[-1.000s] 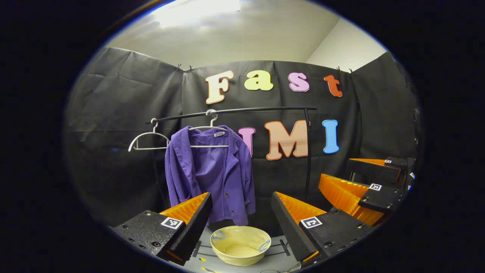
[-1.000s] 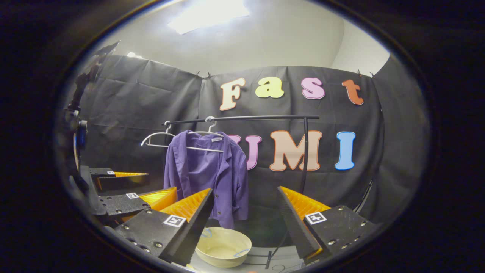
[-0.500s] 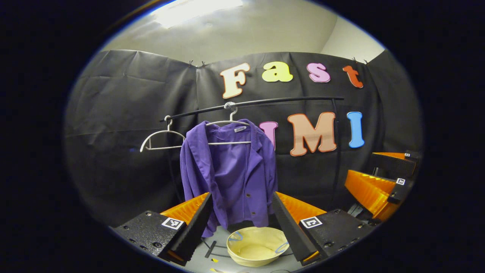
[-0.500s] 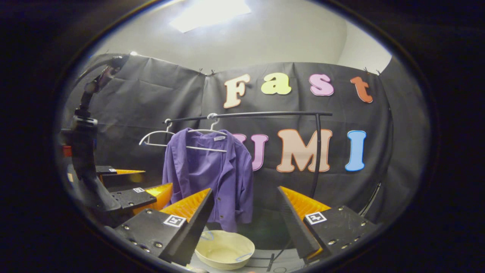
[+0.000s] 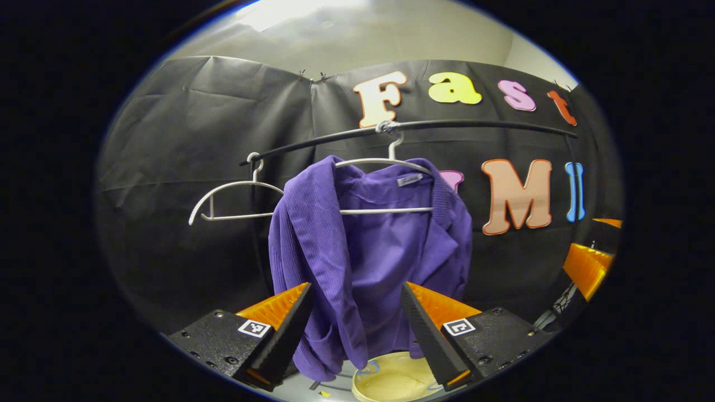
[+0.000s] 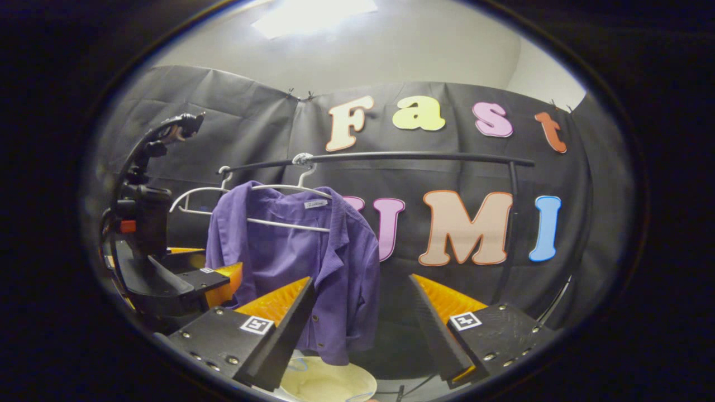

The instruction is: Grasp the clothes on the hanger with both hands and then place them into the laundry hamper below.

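A: What is seen at the left?

B: An empty hanger (image 5: 226, 198) is hung on the rail (image 5: 475, 125), just beside the jacket (image 5: 363, 251). The jacket is draped on a second hanger (image 5: 385, 164), and its long axis is judged to run straight down from the rail.

A: And the left gripper (image 5: 354, 318)?

B: Its fingers are spread wide apart, with nothing clamped. The jacket's lower front is framed between them, straight ahead and near; contact cannot be confirmed.

A: Which gripper is judged nearer?

B: The left. In the right gripper view it is seen beside the jacket's left edge. The right gripper (image 6: 357, 329) is also held wide apart and empty, and the jacket (image 6: 290, 262) lies ahead and to its left.

A: What is below?

B: The hamper (image 5: 391, 382) is set on the floor under the hem, almost directly beneath.

A: What may be in the way?

B: The hanger bar across the chest and the empty hanger alongside; either could be snagged as the jacket is pulled down.
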A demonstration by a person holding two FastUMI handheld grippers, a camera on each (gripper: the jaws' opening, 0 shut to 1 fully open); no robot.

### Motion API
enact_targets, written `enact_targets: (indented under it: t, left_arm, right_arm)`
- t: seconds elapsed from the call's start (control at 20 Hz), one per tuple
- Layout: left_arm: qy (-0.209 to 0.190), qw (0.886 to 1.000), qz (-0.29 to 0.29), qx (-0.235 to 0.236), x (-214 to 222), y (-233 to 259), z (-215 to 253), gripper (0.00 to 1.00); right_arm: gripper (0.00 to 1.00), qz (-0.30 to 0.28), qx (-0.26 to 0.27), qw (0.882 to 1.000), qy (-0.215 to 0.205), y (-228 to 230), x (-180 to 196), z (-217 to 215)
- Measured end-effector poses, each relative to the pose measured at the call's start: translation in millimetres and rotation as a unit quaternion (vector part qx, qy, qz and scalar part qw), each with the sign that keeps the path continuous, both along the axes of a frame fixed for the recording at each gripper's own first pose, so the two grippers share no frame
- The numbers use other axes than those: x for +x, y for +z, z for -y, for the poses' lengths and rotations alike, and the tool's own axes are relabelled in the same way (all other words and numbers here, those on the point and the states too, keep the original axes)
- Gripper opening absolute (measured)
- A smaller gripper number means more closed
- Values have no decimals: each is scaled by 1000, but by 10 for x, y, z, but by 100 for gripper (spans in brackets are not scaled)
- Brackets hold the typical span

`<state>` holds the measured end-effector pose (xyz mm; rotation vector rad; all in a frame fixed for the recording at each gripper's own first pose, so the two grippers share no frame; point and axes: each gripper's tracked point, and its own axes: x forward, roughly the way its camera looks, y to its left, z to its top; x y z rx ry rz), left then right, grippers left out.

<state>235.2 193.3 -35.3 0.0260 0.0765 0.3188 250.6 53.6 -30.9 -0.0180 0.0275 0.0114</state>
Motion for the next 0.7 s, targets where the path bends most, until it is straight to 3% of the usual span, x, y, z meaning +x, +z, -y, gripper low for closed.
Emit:
enact_targets:
  t: [0.1,0.4,0.6,0.7]
  left_arm:
    - [11,1000,-5,-2,230,-70,-168,96]
    - [34,999,-25,-8,695,-288,-579,95]
    - [17,1000,-24,9,796,-254,-689,46]
    - [19,999,-26,20,812,-255,-743,27]
  right_arm:
    - [100,-1,-3,1000,-1,-17,277,-64]
    - [100,-16,-2,1000,13,-144,987,-344]
    - [100,-22,-2,999,23,-242,1367,-529]
    - [100,-25,2,999,20,-287,1546,-591]
